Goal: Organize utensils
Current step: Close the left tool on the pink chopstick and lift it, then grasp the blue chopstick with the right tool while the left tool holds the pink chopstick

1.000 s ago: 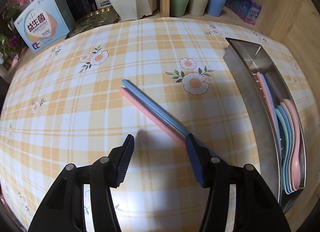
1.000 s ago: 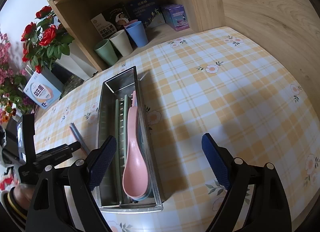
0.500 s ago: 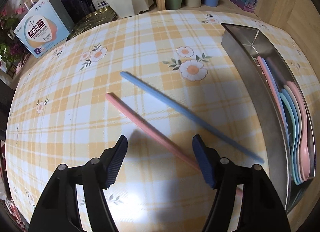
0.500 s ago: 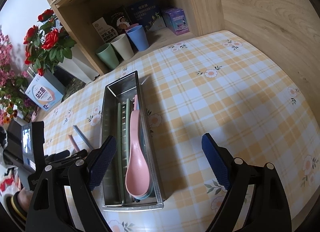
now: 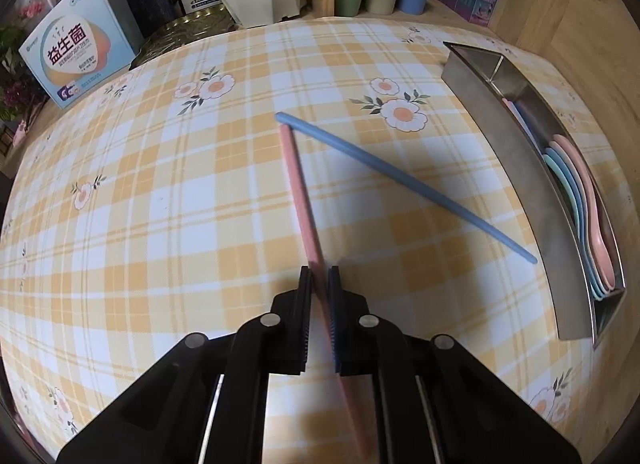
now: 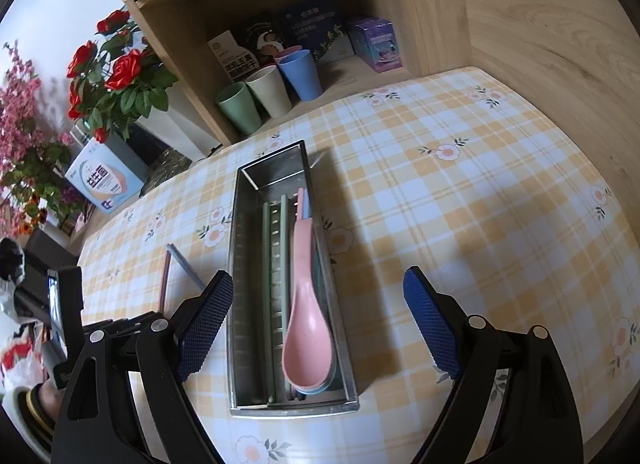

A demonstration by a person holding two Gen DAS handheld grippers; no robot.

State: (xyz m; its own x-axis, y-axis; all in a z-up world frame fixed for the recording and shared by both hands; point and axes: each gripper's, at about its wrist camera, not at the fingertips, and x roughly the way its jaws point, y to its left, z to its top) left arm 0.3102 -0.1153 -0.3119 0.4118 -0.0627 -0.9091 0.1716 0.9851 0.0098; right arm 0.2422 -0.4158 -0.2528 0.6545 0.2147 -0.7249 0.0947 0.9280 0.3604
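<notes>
The left gripper [image 5: 319, 278] pinches 1 pink chopstick [image 5: 298, 188]; 1 blue chopstick [image 5: 400, 180] lies on the tabletop [image 5: 160, 204] beside the metal tray [image 6: 240, 264]. The right gripper [image 6: 320, 316] is spread wide.

Shiny metal tray [image 6: 240, 264]; matt plastic chopstick [image 5: 298, 192]

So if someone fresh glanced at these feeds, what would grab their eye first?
Probably the left tongs, shut on the pink chopstick at mid-table, its far tip meeting the blue chopstick, which lies loose on the yellow plaid tablecloth. Next, the steel tray below the open right tongs, with a pink spoon stacked on top inside.
</notes>
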